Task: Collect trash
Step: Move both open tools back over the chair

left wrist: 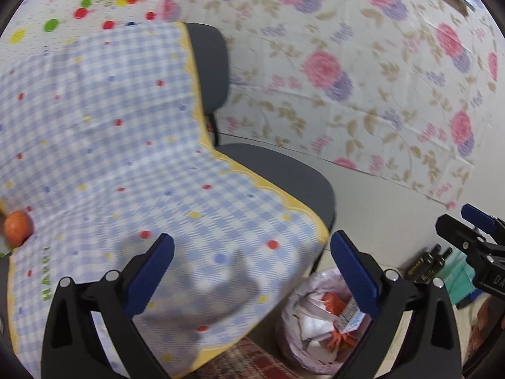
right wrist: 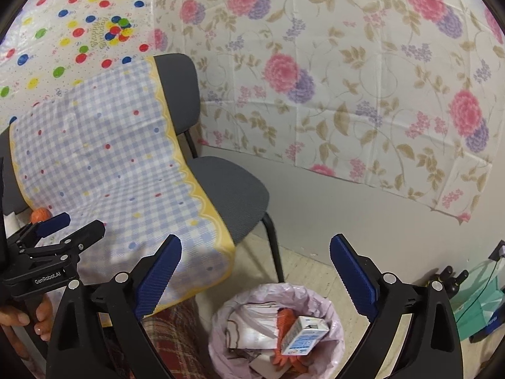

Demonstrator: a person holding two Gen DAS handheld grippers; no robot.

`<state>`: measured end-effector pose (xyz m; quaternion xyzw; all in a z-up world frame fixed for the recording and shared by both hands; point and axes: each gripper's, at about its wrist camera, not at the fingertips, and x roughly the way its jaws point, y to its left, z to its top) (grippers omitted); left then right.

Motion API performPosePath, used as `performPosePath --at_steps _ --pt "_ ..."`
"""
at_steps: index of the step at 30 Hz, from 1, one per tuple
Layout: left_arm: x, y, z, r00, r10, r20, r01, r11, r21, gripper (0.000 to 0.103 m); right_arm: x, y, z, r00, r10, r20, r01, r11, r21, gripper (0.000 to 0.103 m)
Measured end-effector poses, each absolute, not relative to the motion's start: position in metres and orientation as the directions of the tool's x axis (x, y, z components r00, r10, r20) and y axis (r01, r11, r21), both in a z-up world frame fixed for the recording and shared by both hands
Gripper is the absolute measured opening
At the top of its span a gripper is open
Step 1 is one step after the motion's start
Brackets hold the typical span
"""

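Pale pink liner holds the trash bin (right wrist: 274, 331) at lower centre, carton (right wrist: 304, 336) on top, both the left gripper (left wrist: 252, 271) and right gripper (right wrist: 255, 271) spread empty above it, evidently after dropping rubbish in.

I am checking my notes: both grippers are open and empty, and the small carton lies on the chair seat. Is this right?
Not quite. The small carton lies in the lined trash bin on the floor beside the chair, as the right wrist view shows. Both the left gripper and the right gripper are open and empty.
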<state>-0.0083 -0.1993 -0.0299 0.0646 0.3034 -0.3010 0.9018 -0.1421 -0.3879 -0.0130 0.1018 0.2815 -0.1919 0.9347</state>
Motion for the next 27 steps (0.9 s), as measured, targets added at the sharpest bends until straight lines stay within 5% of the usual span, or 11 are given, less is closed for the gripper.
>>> performPosePath --at_steps 12,27 --pt "0.012 -0.13 -0.014 0.693 -0.4 -0.599 0.445 0.892 -0.081 0.096 -0.105 -0.348 0.016 0.817 -0.231 -0.528 0.321 0.944 0.083 0.096" --pt "0.029 -0.024 0.003 0.79 -0.113 -0.603 0.138 0.99 -0.005 0.096 -0.048 -0.257 0.045 0.879 -0.046 -0.474 0.07 0.997 0.033 0.096"
